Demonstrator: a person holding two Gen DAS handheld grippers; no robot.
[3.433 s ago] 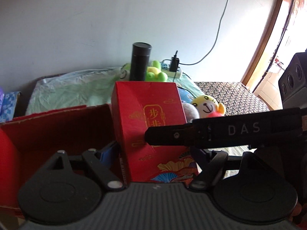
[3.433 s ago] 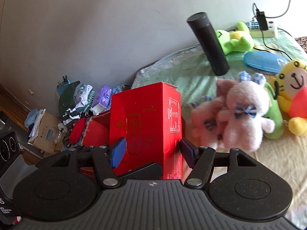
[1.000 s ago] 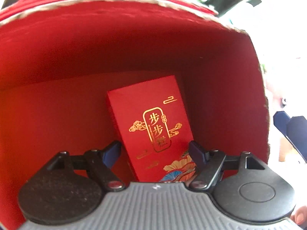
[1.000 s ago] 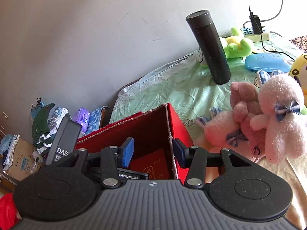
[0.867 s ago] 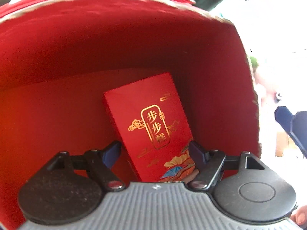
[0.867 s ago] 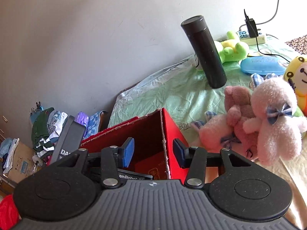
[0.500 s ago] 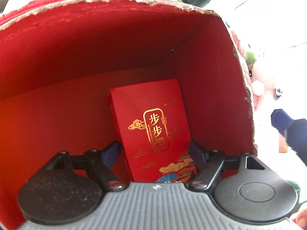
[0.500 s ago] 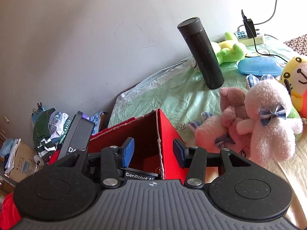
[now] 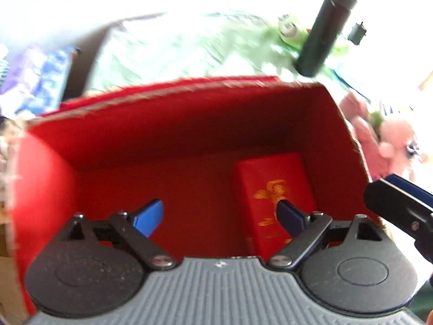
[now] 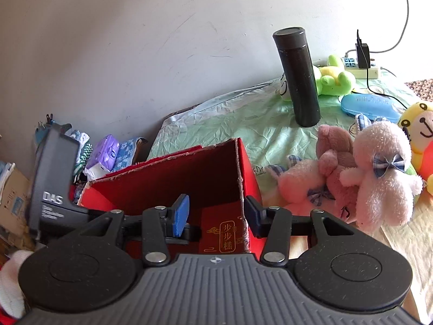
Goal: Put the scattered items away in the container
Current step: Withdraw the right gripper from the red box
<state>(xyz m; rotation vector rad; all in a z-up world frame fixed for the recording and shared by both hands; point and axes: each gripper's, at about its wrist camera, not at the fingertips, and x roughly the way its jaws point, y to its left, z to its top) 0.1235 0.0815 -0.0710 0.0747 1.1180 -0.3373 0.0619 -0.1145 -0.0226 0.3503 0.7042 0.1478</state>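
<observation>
Left gripper hangs over the red bin, its jaws just spread wide with nothing between them. Inside the bin, the red box lies flat by the right wall. Behind it, a flask stands on green sheet.

Right gripper straddles the bin wall with a gap either side, gripping nothing; the box shows below. Pink plush toys lie on the sheet beside the bin, the flask beyond.
</observation>
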